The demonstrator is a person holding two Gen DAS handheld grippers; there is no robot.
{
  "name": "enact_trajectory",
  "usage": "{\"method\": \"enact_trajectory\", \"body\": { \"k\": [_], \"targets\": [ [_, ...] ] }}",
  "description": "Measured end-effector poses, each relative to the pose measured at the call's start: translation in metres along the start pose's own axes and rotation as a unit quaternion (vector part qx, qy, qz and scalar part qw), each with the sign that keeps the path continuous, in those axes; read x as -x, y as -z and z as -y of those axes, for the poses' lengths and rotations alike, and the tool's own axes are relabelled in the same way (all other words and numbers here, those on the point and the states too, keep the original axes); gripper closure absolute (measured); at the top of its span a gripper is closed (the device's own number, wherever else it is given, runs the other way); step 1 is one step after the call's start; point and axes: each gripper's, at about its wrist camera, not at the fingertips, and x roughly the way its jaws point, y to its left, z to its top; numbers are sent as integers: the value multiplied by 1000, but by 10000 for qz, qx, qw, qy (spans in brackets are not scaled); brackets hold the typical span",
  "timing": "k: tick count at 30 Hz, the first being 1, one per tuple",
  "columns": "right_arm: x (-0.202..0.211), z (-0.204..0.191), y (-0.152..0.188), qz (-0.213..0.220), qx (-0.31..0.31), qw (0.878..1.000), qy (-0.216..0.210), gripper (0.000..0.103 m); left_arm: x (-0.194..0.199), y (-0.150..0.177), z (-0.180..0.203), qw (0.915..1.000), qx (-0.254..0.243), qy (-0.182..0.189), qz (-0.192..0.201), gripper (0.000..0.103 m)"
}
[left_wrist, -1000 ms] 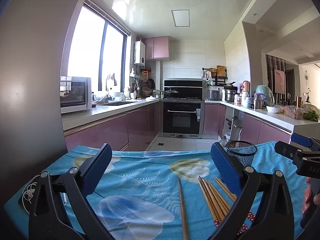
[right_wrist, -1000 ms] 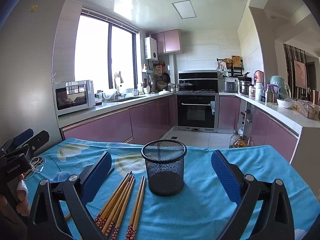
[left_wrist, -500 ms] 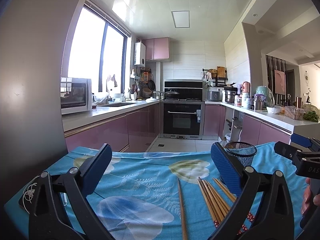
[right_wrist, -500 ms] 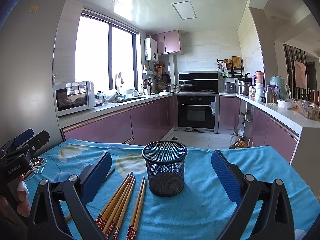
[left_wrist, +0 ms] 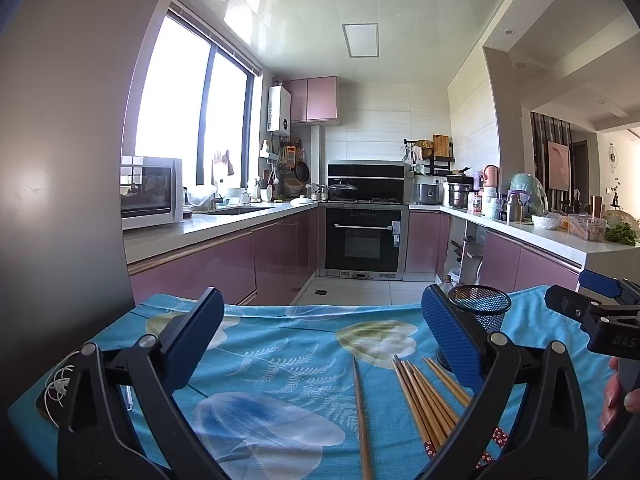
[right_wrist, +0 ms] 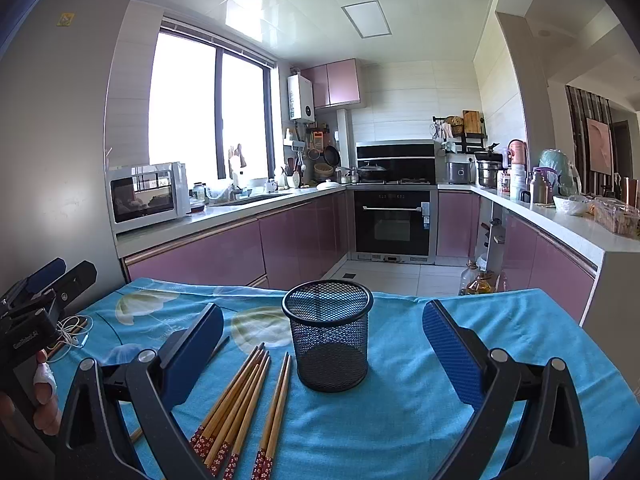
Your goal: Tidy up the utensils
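My right gripper (right_wrist: pixel 322 356) and left gripper (left_wrist: pixel 320 344) hover with fingers apart, empty. The chopsticks (right_wrist: pixel 240 400) lie loose beside the mesh cup (right_wrist: pixel 329 336), ready for loading.

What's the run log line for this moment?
left gripper: open, empty | right gripper: open, empty | chopsticks: on cloth | mesh cup: upright, empty

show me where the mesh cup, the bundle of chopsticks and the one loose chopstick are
mesh cup (right_wrist: pixel 330 344), right wrist view, on the front of its wire wall.
bundle of chopsticks (right_wrist: pixel 236 396), right wrist view, mid-shaft of the bunch left of the cup.
loose chopstick (left_wrist: pixel 360 408), left wrist view, mid-shaft, lying alone left of the bundle.
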Motion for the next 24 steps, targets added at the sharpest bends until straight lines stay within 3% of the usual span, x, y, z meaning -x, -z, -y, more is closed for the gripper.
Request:
{"method": "enact_trajectory", "body": {
  "k": [24],
  "targets": [
    [1,2,2,-11,-24,10000,8,7,0,2,1,10000,-5,14,-18,6]
  ]
}}
